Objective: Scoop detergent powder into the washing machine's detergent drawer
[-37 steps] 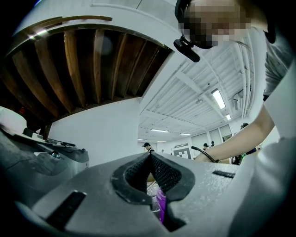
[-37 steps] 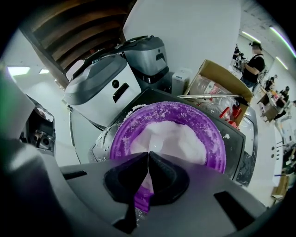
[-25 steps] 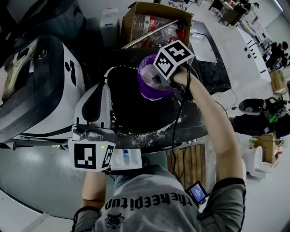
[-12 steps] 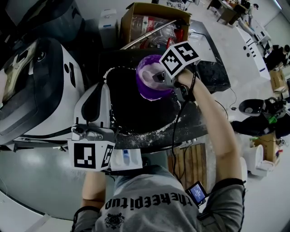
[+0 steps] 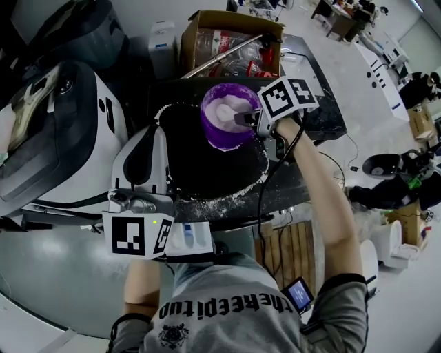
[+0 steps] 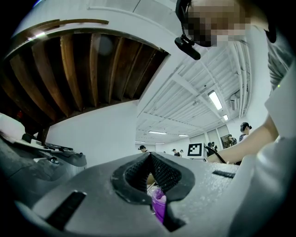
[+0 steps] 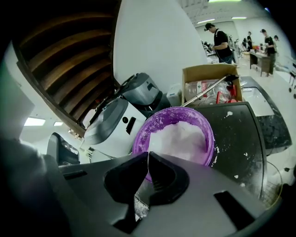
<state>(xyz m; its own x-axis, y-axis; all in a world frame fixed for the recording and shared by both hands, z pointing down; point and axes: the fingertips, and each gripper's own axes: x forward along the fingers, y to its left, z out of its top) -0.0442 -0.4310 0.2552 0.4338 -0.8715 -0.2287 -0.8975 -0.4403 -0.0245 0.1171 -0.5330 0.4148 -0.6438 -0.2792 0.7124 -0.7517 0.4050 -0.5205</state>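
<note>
Detergent powder in tub; right gripper view: scoop clamped.

Glossy plastic tub, grainy matt powder

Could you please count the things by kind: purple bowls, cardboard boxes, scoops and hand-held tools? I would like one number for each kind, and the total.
Purple bowl: 1
Cardboard box: 1
Scoop: 1, gripped by the right tool
Tools: 2, the left tool and the right tool
Total: 5
</note>
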